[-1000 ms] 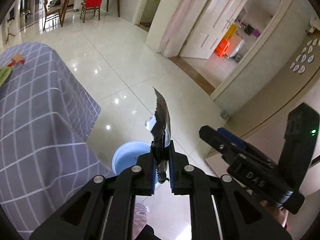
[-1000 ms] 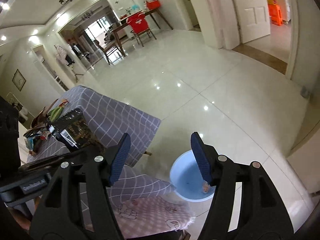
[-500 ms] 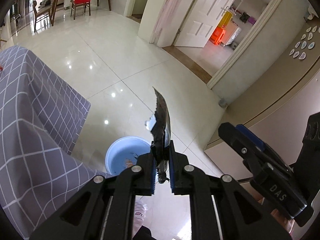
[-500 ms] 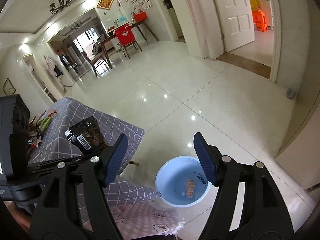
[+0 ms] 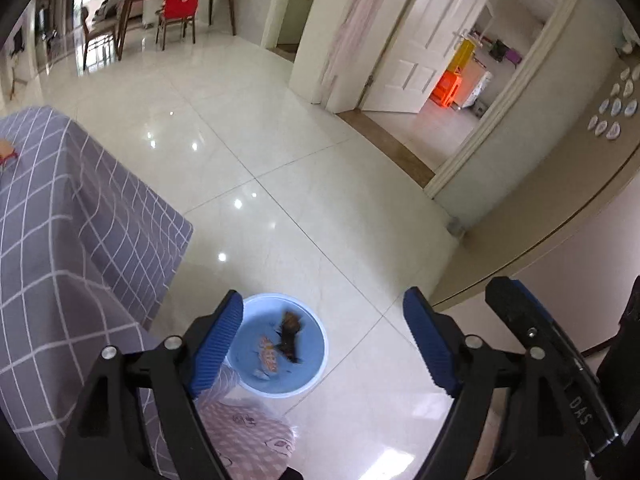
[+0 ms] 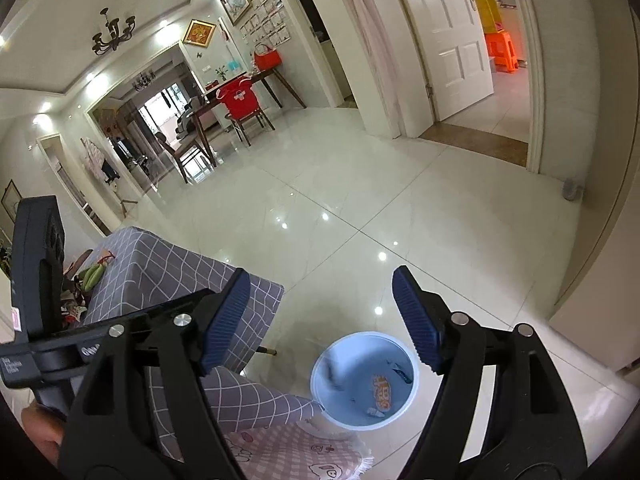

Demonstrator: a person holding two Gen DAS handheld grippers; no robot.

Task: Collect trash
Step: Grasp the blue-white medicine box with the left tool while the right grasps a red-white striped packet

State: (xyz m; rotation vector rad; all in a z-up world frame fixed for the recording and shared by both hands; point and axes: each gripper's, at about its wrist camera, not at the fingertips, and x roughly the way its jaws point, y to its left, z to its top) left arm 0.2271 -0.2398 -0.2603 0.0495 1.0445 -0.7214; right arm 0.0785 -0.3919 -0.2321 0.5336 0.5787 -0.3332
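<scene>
A light blue bin [image 5: 316,364] stands on the floor beside the table; it also shows in the right wrist view [image 6: 320,376]. A dark wrapper [image 5: 289,334] is in the bin, blurred, over an orange wrapper [image 5: 269,358] that also shows in the right wrist view [image 6: 382,393]. My left gripper [image 5: 322,342] is open and empty, high above the bin. My right gripper [image 6: 320,320] is open and empty, also above the bin. The right gripper's finger [image 5: 532,320] shows at the right of the left wrist view.
A table with a grey checked cloth [image 5: 60,240] is at the left, its corner next to the bin. Green and red items [image 6: 94,274] lie on it. A pink patterned cloth [image 6: 288,452] hangs near the bin. Glossy tiled floor [image 5: 280,160] leads to a doorway.
My left gripper has opened and the dark wrapper it held has dropped into the blue bin. The right gripper has stayed open above the bin.
</scene>
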